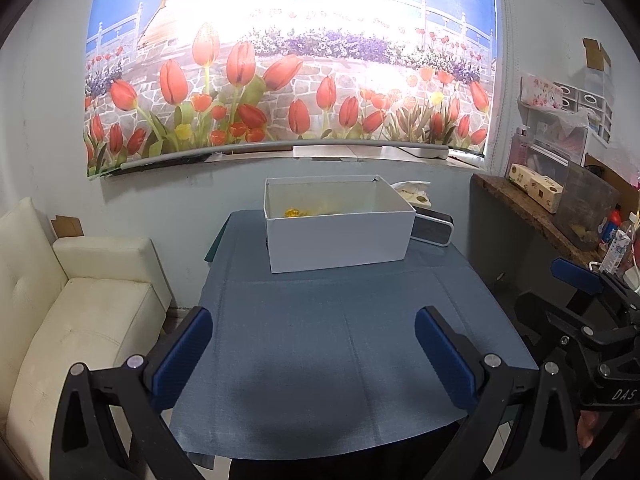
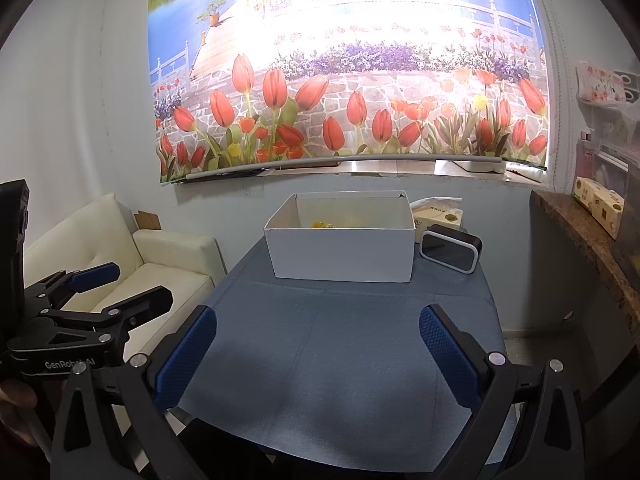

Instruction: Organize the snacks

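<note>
Above the near edge of the table (image 1: 320,360), the left gripper (image 1: 314,354) hung with its blue pads (image 1: 182,354) spread wide and nothing between them. Beside it, the right gripper (image 2: 318,354) was spread just as wide over the same cloth, also empty. Each showed at the edge of the other's view: the right gripper (image 1: 592,320) at the left camera's right side, the left gripper (image 2: 92,296) at the right camera's left side, with part of a hand (image 2: 16,400) below it.

Both pointed toward the white box (image 1: 340,240), which stood open at the far end of the table, well apart from the pads. Yellow snacks (image 1: 294,213) lay inside the box on its floor, toward its left; how many I cannot tell. Just right of the box stood a small black clock (image 2: 450,252), and behind the clock, right of the box's far corner, lay a tissue pack (image 2: 438,212). Left of the box, off the table, sat a cream sofa (image 1: 80,312). Behind the box, on the wall, hung a tulip blind (image 1: 288,72). Far right of the box ran a shelf (image 1: 520,208) holding clutter.
</note>
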Demonstrator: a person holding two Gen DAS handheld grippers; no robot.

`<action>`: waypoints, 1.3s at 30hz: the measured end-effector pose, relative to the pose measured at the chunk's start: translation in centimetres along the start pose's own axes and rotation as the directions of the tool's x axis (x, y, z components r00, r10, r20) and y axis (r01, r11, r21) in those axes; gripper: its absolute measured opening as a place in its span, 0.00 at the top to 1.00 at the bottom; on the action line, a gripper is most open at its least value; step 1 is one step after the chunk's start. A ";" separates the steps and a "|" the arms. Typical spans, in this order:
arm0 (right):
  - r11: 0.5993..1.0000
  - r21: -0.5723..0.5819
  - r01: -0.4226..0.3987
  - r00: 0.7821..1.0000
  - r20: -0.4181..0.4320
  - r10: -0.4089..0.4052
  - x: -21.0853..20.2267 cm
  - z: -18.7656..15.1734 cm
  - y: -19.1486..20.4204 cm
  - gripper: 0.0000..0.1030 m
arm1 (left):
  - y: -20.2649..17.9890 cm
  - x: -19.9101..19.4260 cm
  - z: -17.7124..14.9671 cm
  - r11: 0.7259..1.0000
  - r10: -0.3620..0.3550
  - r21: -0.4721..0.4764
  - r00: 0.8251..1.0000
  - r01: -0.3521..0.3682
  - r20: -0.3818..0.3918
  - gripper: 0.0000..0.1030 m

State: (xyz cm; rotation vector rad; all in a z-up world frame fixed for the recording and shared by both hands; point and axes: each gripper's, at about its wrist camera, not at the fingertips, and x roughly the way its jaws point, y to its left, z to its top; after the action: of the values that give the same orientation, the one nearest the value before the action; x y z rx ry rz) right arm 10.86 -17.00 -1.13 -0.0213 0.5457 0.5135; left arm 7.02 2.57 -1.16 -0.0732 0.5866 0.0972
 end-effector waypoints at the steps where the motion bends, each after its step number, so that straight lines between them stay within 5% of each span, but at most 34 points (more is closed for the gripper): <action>1: 1.000 0.001 0.000 1.000 -0.001 0.000 0.0 0.0 0.0 0.00 | 0.0 0.0 0.0 1.000 0.000 0.001 1.000 0.000 0.000 0.00; 39: 1.000 0.010 0.006 1.000 -0.004 -0.006 -0.1 -0.1 -0.3 0.00 | -0.2 -0.3 -0.1 1.000 -0.026 -0.005 1.000 0.026 -0.003 0.00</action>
State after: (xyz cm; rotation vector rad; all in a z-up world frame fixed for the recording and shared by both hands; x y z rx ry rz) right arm 10.88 -17.38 -1.21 -0.0144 0.5524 0.5046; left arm 6.74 2.38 -1.10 -0.0857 0.5888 0.0733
